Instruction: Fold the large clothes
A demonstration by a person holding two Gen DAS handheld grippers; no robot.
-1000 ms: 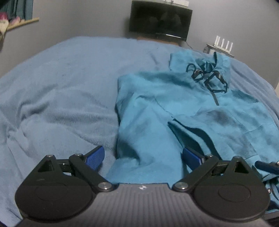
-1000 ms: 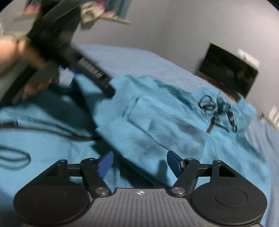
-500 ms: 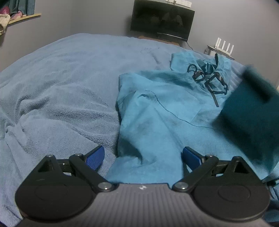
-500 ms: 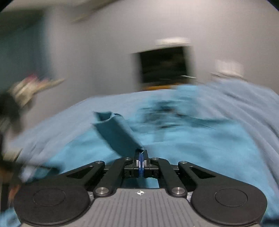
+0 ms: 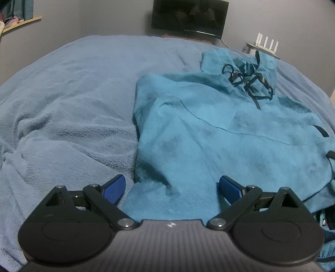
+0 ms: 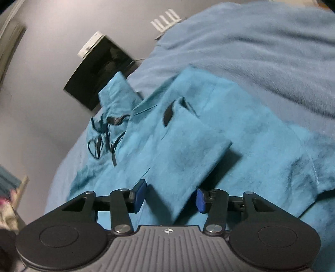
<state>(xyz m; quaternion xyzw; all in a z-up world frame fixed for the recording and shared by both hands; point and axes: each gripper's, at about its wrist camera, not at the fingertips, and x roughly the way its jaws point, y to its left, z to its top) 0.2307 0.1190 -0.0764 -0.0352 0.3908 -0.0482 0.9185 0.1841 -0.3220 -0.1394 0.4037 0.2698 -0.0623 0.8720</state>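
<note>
The left wrist camera sits low over the bed point(image 5: 62, 117), level, looking along its fingers across the hoodie point(image 5: 209, 129) toward the TV point(image 5: 189, 15) on the far wall. The right wrist camera hangs close above the hoodie point(image 6: 188, 150), rolled sideways, facing the same TV point(image 6: 98, 69). Both views share hoodie, bed, TV and router point(image 5: 266, 45).

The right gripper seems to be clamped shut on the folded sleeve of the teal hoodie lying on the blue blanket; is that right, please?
Not quite. In the right wrist view the right gripper is open, its blue pads apart on either side of the folded sleeve rather than clamped on it. The teal hoodie does lie on the blue blanket.
</note>
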